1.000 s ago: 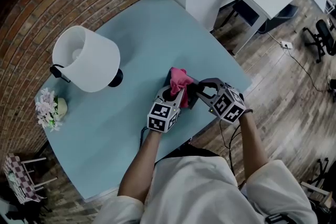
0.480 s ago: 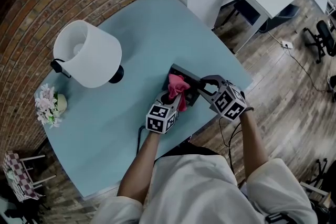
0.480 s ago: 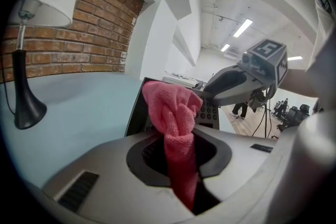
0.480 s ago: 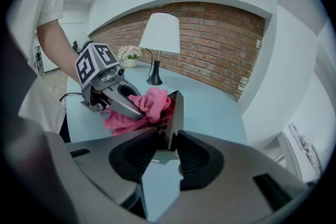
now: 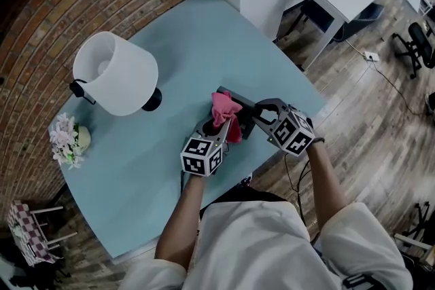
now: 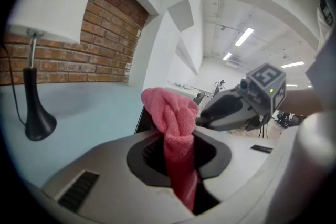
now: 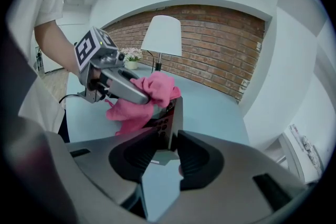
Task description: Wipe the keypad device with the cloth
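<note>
Nearest the person, the left hand-held gripper is clamped on a pink cloth, which bunches above its jaws and hangs down between them. Just to its right, the right hand-held gripper has its jaws closed on one end of the dark keypad. The right gripper view shows the keypad tipped up on edge, its buttons facing the cloth. The bunched cloth rests against the keypad's upper part. Both are at the near right edge of the light blue surface. Farther back on the left stands a lamp with a white shade and black base. A small bunch of flowers sits at the surface's left edge, well apart from the keypad.
</note>
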`<state>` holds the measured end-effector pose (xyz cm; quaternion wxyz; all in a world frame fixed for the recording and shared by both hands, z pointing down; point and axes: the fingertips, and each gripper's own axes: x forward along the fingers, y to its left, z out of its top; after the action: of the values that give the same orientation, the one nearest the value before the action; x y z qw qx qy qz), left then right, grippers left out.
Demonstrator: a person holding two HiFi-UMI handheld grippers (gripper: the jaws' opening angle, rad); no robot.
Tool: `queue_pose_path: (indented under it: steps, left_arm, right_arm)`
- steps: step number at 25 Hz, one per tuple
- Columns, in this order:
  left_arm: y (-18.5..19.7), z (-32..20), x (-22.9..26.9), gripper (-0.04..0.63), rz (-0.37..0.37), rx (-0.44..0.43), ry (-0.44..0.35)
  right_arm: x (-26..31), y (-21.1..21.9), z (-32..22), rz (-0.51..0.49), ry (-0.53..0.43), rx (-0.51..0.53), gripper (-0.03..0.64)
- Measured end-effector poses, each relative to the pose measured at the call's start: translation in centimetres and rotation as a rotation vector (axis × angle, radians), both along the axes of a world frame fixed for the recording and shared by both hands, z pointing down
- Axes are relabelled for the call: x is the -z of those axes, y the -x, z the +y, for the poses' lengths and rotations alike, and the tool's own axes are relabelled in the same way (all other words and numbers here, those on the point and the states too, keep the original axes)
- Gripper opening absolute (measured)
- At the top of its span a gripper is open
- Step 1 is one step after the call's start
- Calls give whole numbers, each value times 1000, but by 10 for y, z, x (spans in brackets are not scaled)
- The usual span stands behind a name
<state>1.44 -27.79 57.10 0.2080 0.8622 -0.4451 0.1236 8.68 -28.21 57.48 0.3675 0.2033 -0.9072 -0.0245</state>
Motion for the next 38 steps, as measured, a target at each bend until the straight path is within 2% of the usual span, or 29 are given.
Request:
queue_pose_path:
  steps: [4,8,12,16,20,25,38]
  left_arm:
    - [-17,-15,45,98,-20,-59,-116]
    - [-36,-28,51,98,-68,-117,-153]
    - [-58,-29,33,100,-86,-170,-128]
    - [-68,-23,22,101,-25,-162,-98]
    - [-67,-24,21,103,-2,-170,-84]
    - [-60,-16,11,104,-13,-172,-68]
    - [-42,18,-34,104,10,-113,64]
  right_arm:
    - [-1,1,1,12,-7,5,130]
    - [-1,1,0,10,-15,7,130]
    - [0,1,1,2,-13,-3,130]
    - [0,1,2,13,-21,1,130]
    - [0,0,2,8,-29,3,130]
    - [2,-1,2,-21,-33,-17,130]
    - [3,-3,1,-37,-31,-22,130]
